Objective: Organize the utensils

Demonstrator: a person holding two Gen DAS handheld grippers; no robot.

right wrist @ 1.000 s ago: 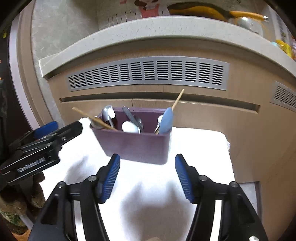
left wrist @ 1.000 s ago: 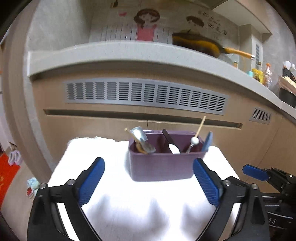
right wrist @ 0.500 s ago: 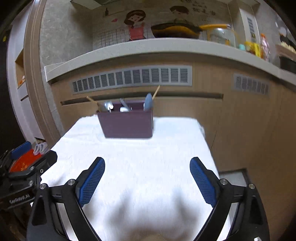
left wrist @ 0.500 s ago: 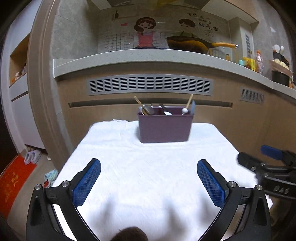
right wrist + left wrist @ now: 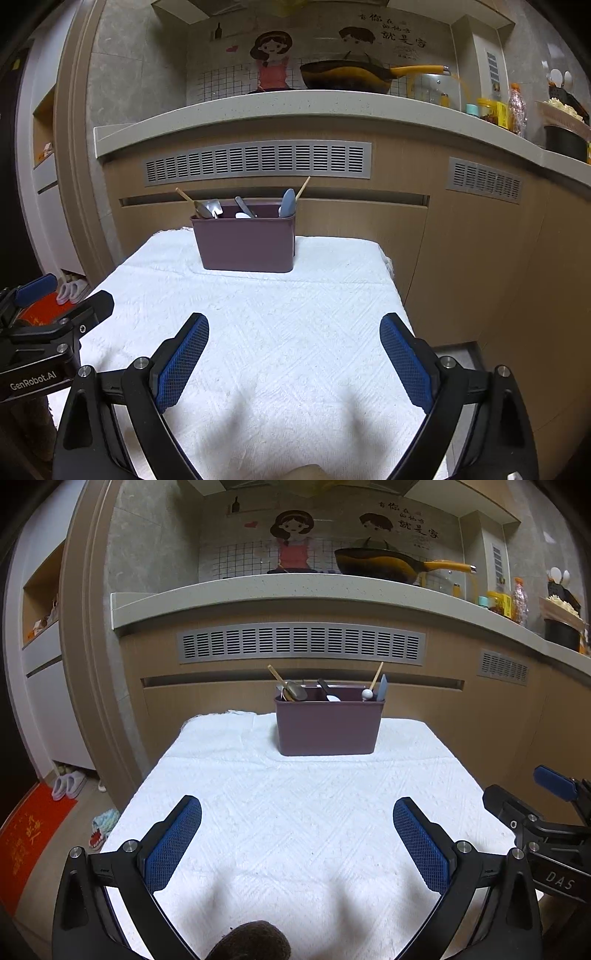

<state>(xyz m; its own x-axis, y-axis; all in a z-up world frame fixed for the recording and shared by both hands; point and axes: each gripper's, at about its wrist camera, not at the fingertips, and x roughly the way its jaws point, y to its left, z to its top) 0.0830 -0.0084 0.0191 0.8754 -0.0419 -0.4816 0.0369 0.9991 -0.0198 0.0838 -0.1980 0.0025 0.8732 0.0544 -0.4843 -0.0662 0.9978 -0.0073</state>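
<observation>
Your left gripper (image 5: 297, 834) and right gripper (image 5: 294, 352) both gape wide and hold nothing, their blue ribbed pads above the white textured cloth (image 5: 314, 812). At the cloth's far end stands the plum plastic caddy (image 5: 328, 725), boxy and smooth, with spoons (image 5: 286, 203) and wooden sticks poking out.

Your path: bare desk (image 5: 295, 812) ahead of both tools | block: caddy (image 5: 328, 725) at far edge, utensils (image 5: 291, 690) poking above rim | cabinet (image 5: 461, 716) just behind.
</observation>
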